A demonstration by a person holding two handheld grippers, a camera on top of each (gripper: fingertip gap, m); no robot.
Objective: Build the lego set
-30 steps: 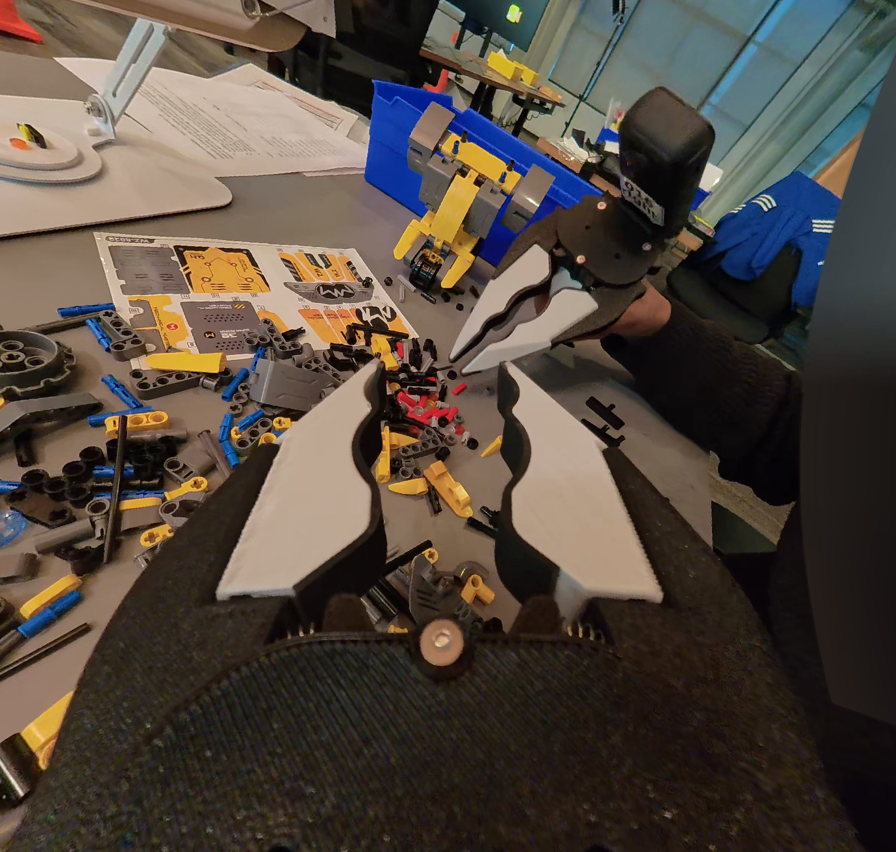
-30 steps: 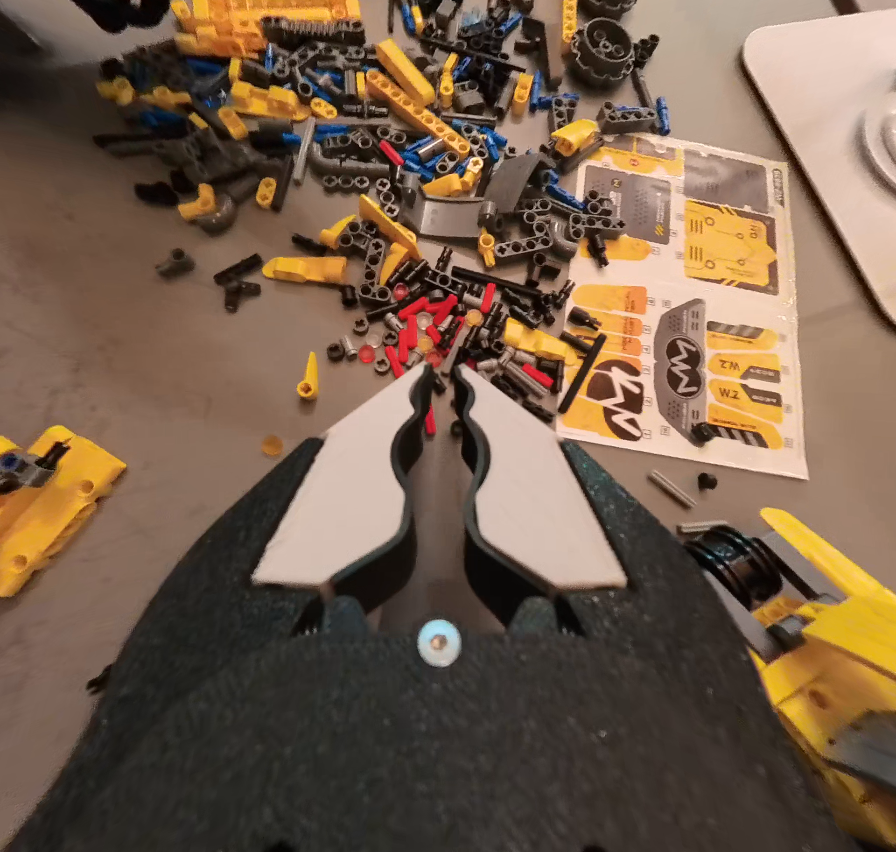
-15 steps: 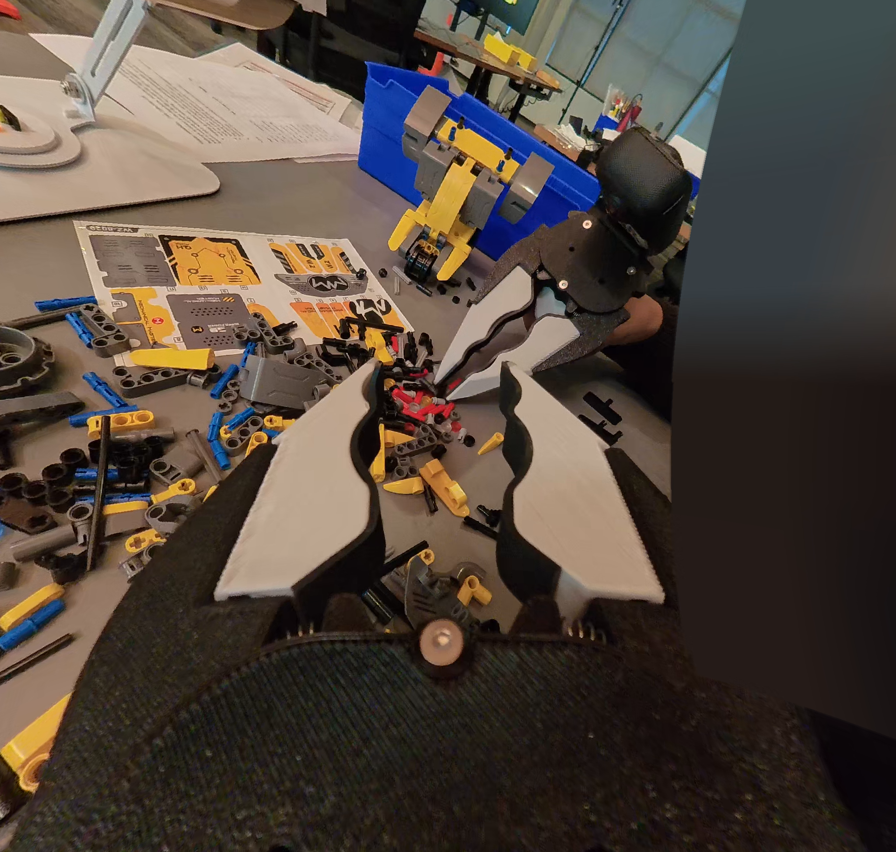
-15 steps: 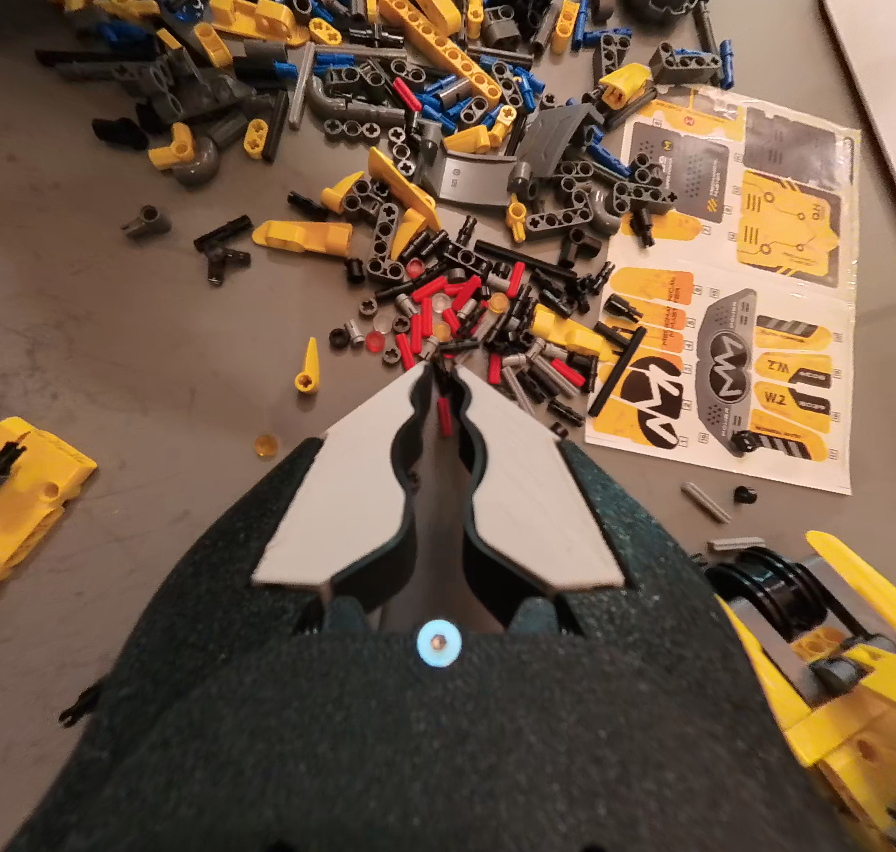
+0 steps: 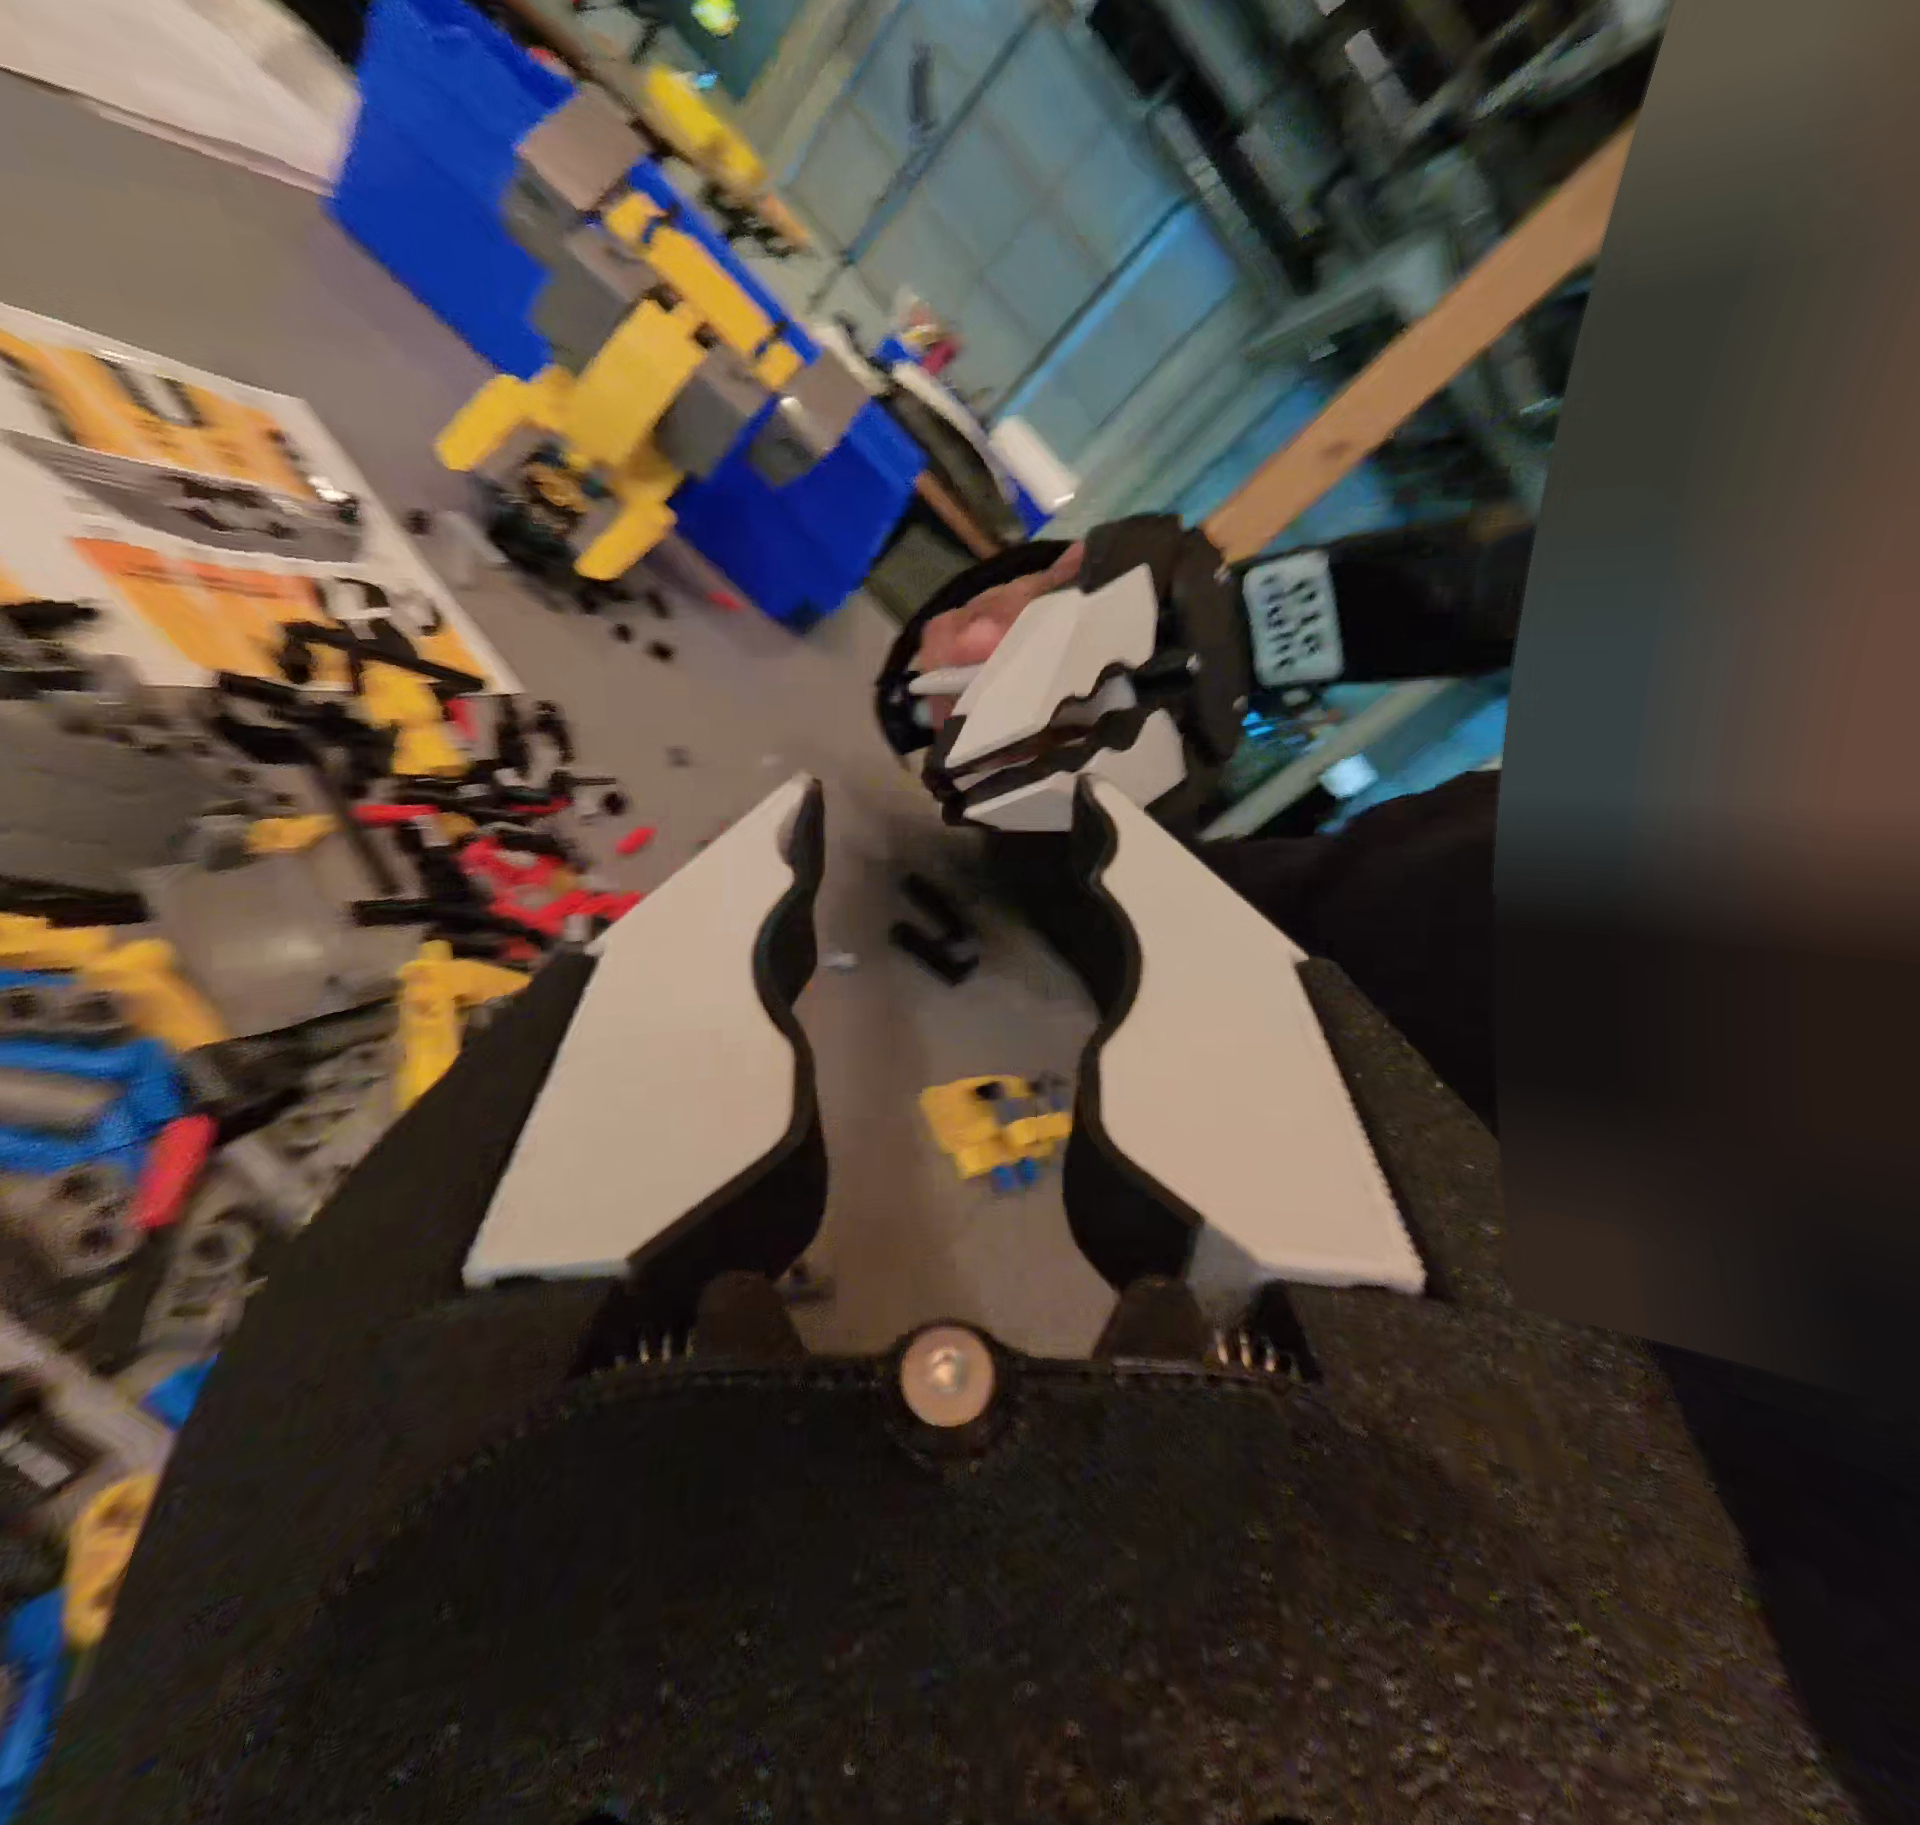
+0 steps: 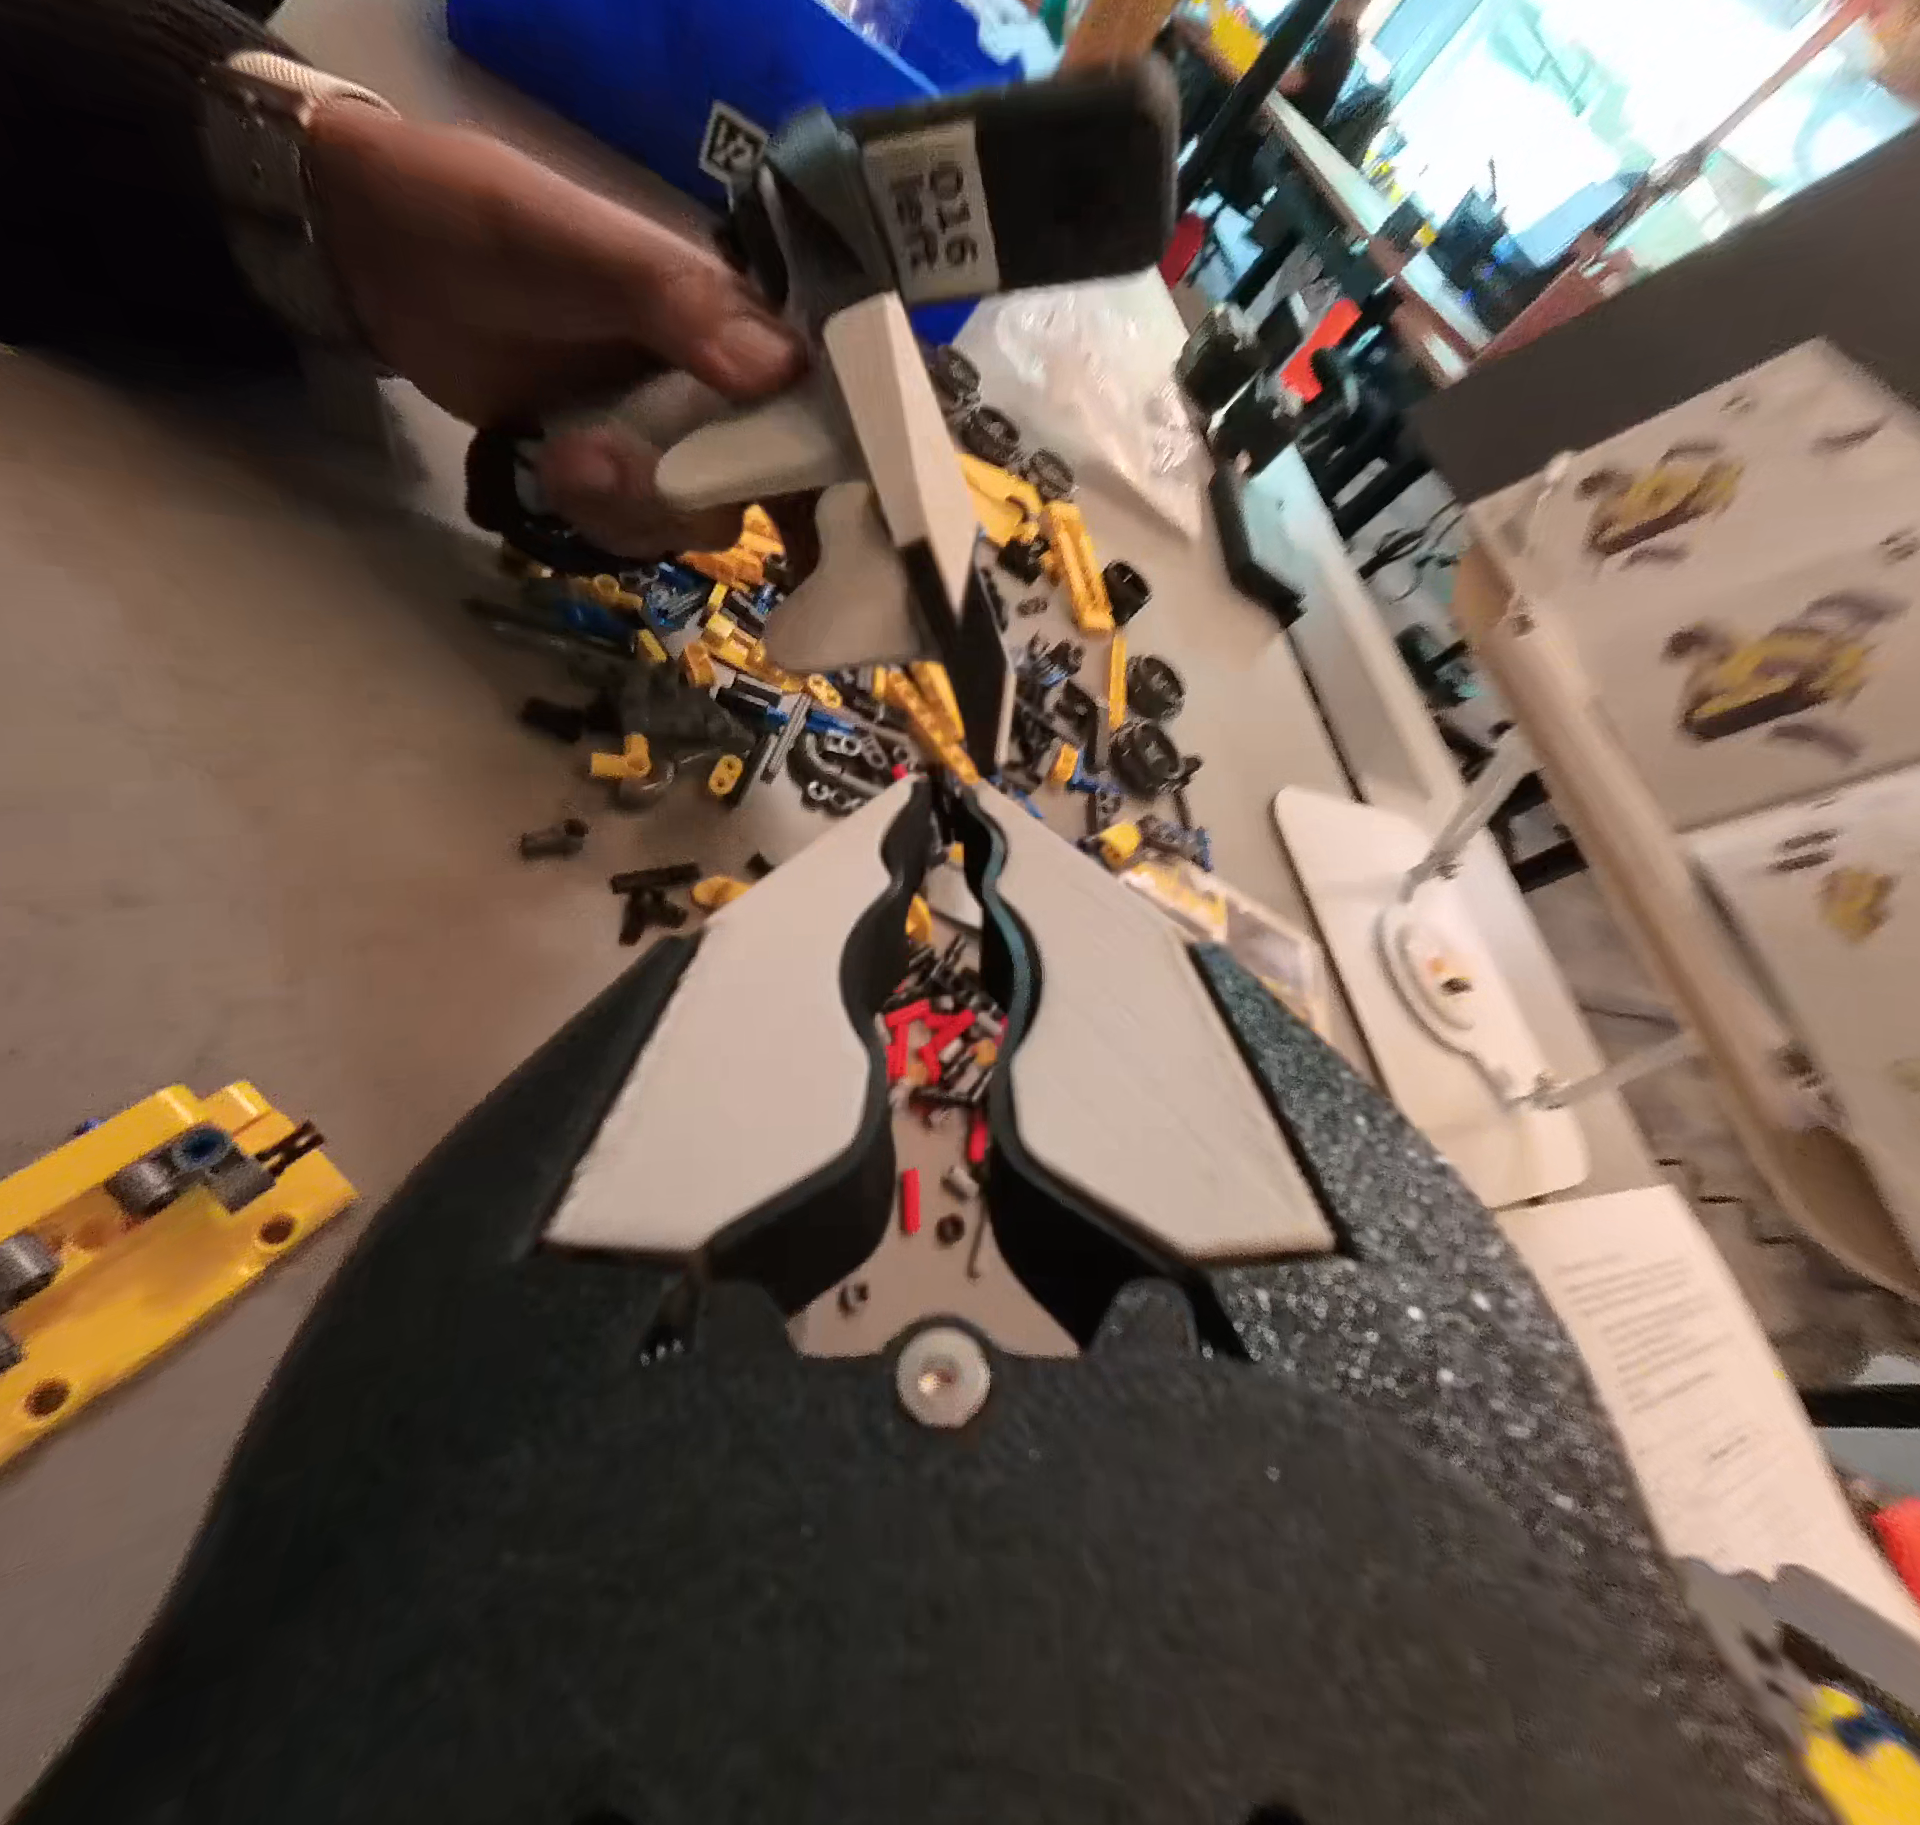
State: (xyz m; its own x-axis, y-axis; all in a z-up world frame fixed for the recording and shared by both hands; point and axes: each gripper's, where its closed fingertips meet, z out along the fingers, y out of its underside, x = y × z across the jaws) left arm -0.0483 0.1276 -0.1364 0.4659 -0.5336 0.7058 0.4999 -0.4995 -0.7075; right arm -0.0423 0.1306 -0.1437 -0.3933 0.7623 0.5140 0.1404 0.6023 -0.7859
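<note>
Both grippers, left and right, lifted off the parts pile.

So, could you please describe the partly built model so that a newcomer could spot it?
Look for the blue bin on the grey table. Right in front of it stands the yellow and grey brick model. Unlike the loose pieces scattered beside it, it is one tall assembled piece.

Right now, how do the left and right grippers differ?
The left gripper has its fingers spread wide with nothing between them; the right gripper has its tips nearly together. Whether the right one grips anything is unclear. Both have pale fingers with black edges, above the scattered bricks.
</note>
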